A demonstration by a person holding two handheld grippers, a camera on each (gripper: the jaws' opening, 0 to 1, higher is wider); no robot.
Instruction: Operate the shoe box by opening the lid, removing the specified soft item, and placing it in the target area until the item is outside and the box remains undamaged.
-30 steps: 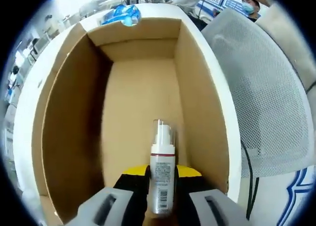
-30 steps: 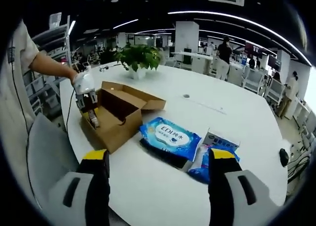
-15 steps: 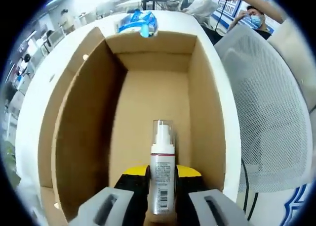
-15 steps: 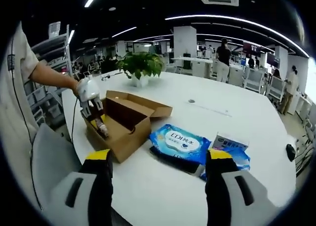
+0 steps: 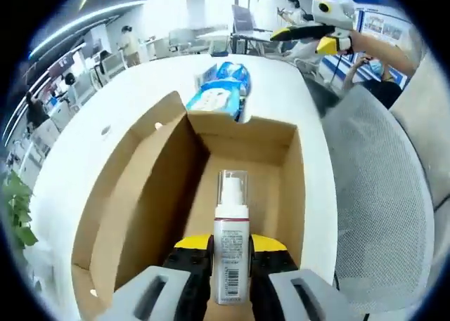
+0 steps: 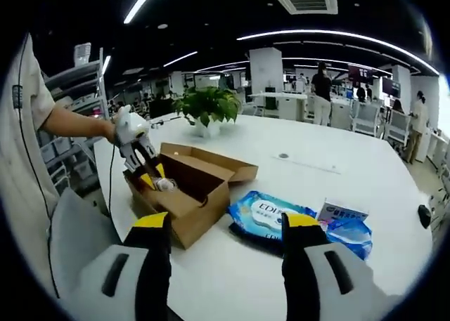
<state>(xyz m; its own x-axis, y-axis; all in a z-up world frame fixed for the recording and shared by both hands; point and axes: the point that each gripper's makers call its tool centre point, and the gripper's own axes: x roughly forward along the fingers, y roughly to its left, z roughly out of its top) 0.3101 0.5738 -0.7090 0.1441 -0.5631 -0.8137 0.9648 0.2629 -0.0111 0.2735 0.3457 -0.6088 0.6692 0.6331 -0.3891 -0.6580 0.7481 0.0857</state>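
In the left gripper view, the left gripper rises from the bottom centre with its yellow-and-black jaws clamped on a small pump bottle: a grey body with a printed label and barcode, a red band at the neck, a white pump head and a clear cap. Its long axis runs straight up the frame, in line with the jaws, cap toward the top. The bottle hangs over the open shoe box, a plain brown cardboard box whose bare floor and walls spread across the middle of the frame. Past the box's far wall, at upper centre, a blue wipes pack lies on the white table. In the upper right the right gripper shows small. In the right gripper view, the right gripper's jaws stand wide apart at the bottom, gripping nothing; beyond them the box sits at centre left, its lid folded back, beside the wipes and a second blue packet.
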